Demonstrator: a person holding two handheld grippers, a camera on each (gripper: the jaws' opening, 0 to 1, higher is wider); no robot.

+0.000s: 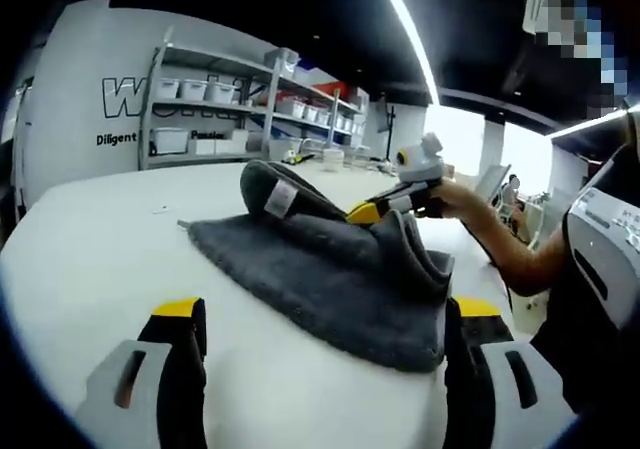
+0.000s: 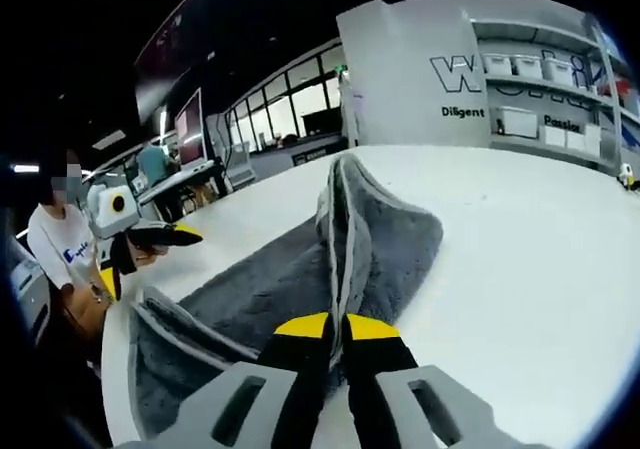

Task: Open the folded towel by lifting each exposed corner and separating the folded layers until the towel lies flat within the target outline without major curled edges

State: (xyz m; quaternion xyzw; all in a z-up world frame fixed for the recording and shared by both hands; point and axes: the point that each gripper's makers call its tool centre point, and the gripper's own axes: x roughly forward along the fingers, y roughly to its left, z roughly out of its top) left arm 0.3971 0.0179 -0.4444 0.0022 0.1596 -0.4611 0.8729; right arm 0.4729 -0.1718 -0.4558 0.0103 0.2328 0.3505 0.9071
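Note:
A dark grey towel [image 1: 330, 269] lies partly folded on the white table [image 1: 90, 259]. In the left gripper view my left gripper [image 1: 325, 311] stands wide open just above the table, and the towel's near corner lies by its right jaw. My right gripper [image 1: 368, 211] comes in from the right in a hand and pinches a raised fold with a white label [image 1: 281, 199]. In the right gripper view the right gripper [image 2: 338, 326] is shut on the towel's [image 2: 260, 289] edge, which rises as a ridge ahead of the jaws. The left gripper [image 2: 140, 259] hovers open at the towel's far end.
Metal shelves with white bins [image 1: 200, 99] stand behind the table against a lettered wall. A person in a white shirt [image 2: 60, 249] is at the table's end. Bare tabletop [image 2: 520, 269] stretches to the right of the towel.

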